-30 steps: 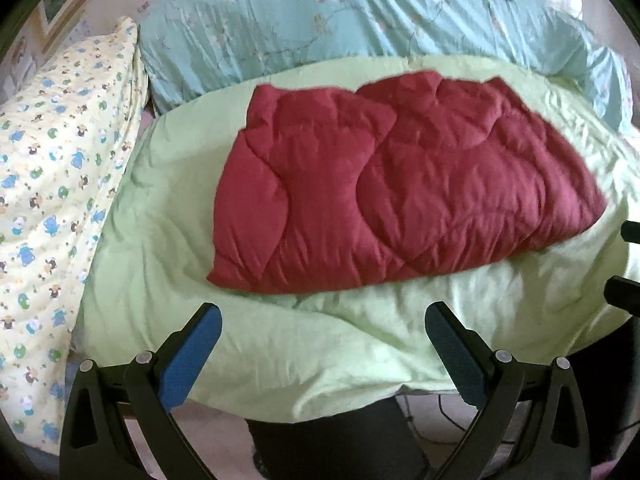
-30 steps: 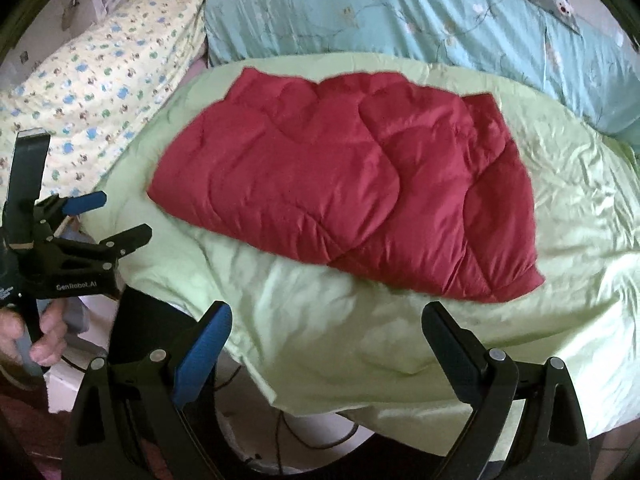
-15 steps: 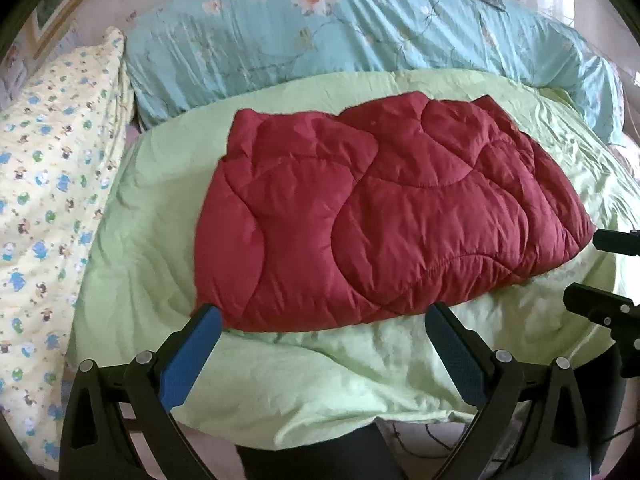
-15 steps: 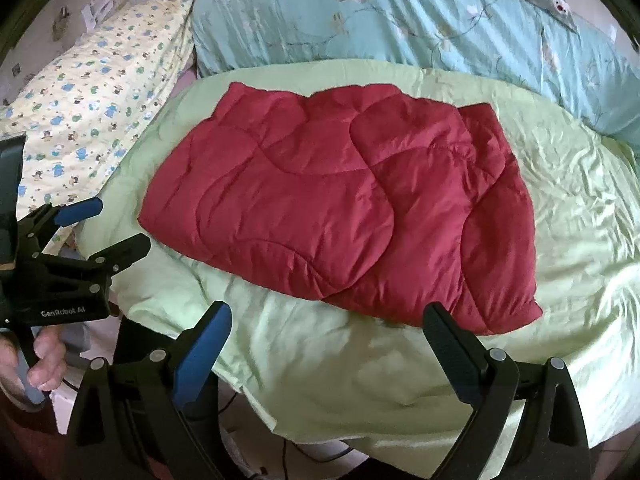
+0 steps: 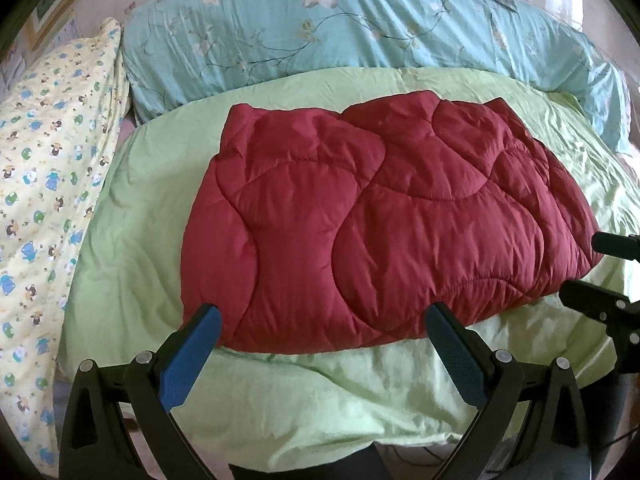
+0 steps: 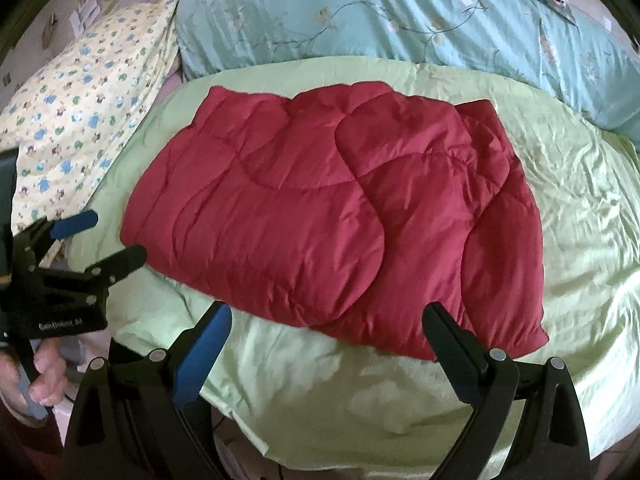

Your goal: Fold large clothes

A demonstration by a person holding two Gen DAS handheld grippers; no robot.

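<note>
Right now I am between folds: the red quilted garment (image 5: pixel 380 220) lies flat, already doubled over, in the middle of the green bedspread (image 5: pixel 132 248), and both my left tongs (image 5: pixel 320 344) and right tongs (image 6: pixel 326 344) hang wide apart, holding nothing, at its near hem. Next, I judge, each must pinch a near corner, at 7 and 4 o'clock, without catching the bedspread; the blue floral duvet (image 5: pixel 360 28) at 12 and the yellow pillow (image 5: pixel 44 184) at 9 bound the space.
</note>
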